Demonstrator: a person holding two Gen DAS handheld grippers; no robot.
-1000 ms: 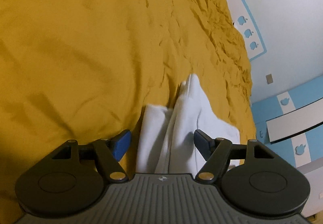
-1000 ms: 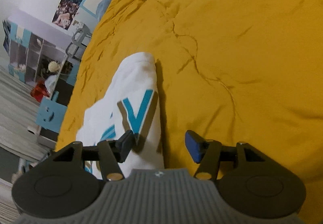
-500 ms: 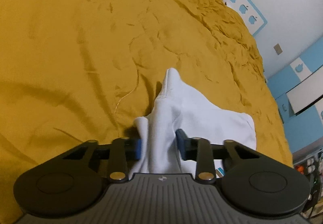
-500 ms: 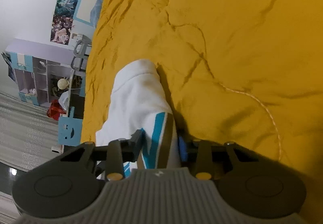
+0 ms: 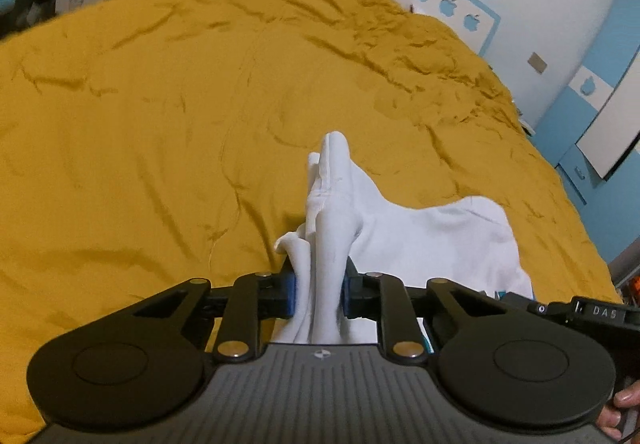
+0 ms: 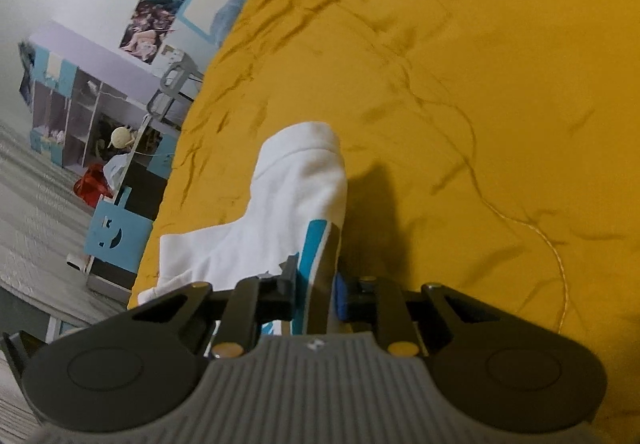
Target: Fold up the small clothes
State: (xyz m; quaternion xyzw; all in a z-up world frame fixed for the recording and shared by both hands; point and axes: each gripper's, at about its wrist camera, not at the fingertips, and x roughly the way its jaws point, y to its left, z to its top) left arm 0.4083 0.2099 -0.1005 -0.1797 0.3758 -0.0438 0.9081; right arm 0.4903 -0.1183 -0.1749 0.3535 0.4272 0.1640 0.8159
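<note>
Yellow bedspread (image 5: 160,123), bunched white garment (image 5: 420,240)

One white garment (image 5: 420,240) is seen on one yellow bedspread (image 5: 160,147). Two hand-held grippers are counted: the left hand-held gripper (image 5: 319,294) and the right hand-held gripper (image 6: 316,294), each with two fingers. Two teal stripes (image 6: 314,248) are counted on the garment in the right view. Three apple shapes (image 5: 448,5) are counted on the wall band, and a fourth (image 5: 588,85) is seen further right. One red bag (image 6: 90,189) is seen on the floor. One loose thread (image 6: 532,232) is seen on the bedspread.
</note>
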